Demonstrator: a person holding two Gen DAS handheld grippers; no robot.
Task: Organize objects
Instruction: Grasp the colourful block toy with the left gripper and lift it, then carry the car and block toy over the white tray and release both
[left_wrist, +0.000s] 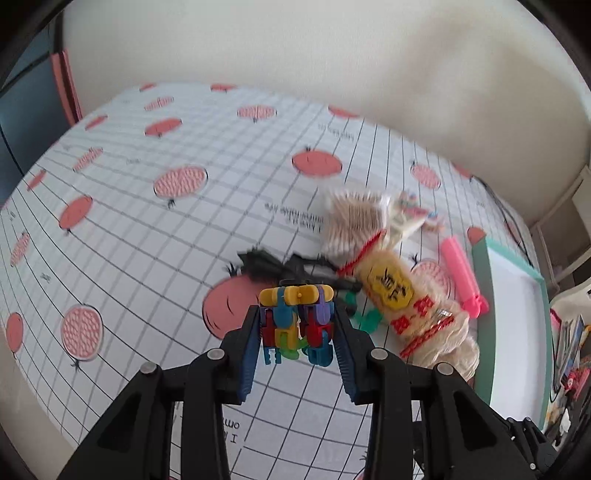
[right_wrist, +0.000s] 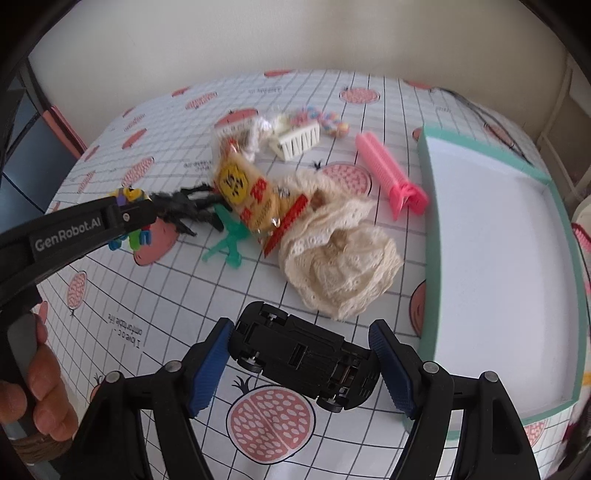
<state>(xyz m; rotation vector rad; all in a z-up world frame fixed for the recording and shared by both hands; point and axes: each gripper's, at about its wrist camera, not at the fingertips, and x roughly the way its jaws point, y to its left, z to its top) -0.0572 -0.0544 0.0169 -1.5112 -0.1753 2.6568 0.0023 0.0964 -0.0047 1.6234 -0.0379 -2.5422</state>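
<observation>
In the left wrist view my left gripper (left_wrist: 295, 314) is shut on a multicoloured block toy (left_wrist: 295, 325), held above the patterned tablecloth (left_wrist: 147, 229). The right wrist view shows that same gripper (right_wrist: 136, 218) at the left with the block toy (right_wrist: 131, 194) in its jaws, and a hand (right_wrist: 44, 387) on its handle. My right gripper (right_wrist: 301, 332) is shut on a black toy car (right_wrist: 303, 350), which lies upside down and crosswise between the blue pads (right_wrist: 210, 365). A white tray with a teal rim (right_wrist: 430, 184) stands just right of the car.
A pile sits mid-table: a black spider toy (right_wrist: 184, 210), a green figure (right_wrist: 229, 240), a yellow noodle packet (right_wrist: 251, 192), cream lace cloth (right_wrist: 340, 266), a pink hair roller (right_wrist: 388, 177), a white clip (right_wrist: 299, 142) and coloured beads (right_wrist: 332, 122). A bag of cotton swabs (left_wrist: 354, 218) lies behind.
</observation>
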